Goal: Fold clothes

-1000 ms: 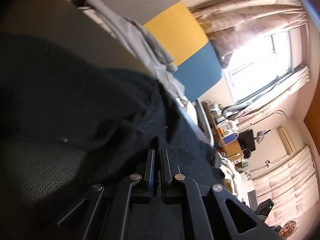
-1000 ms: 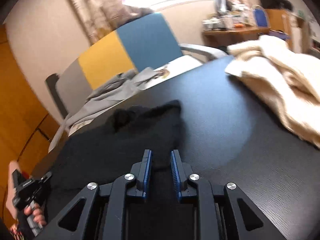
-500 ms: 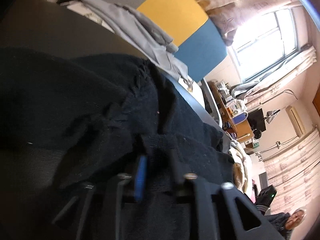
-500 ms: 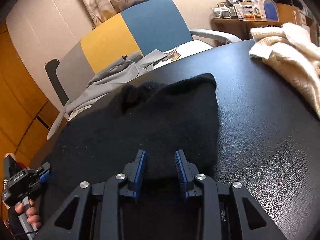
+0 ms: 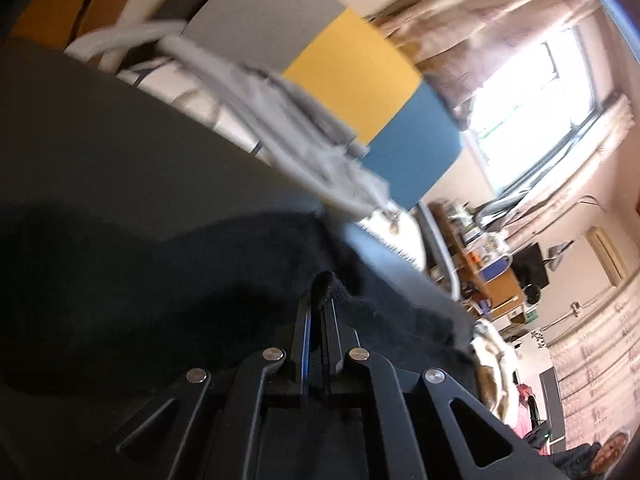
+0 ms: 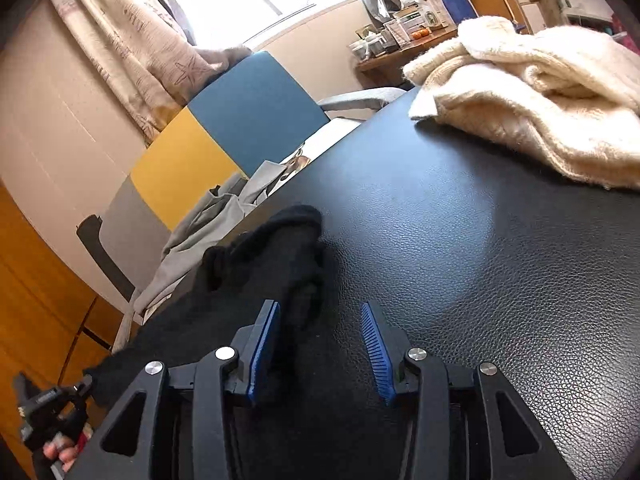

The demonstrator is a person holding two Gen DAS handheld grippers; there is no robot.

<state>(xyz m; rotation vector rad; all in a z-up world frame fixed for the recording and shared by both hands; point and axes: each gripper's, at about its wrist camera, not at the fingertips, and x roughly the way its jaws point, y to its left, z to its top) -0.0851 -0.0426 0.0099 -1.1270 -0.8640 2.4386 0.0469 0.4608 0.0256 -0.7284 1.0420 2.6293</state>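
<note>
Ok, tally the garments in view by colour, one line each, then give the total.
Black: 1, the black garment on the table, pinched by the left gripper
Cream: 1, the cream sweater at the table's far side
Grey: 1, the grey garment draped on the chair
Total: 3

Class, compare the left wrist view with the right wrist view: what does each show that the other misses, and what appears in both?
Left wrist only: the left hand-held gripper shut on a fold of the black garment.

Right wrist only: the right hand-held gripper, its jaws just opened and apart, with the garment's edge beside the left pad, and how far the cream sweater spreads.

Both: the black garment, the black table, the chair, the window.
</note>
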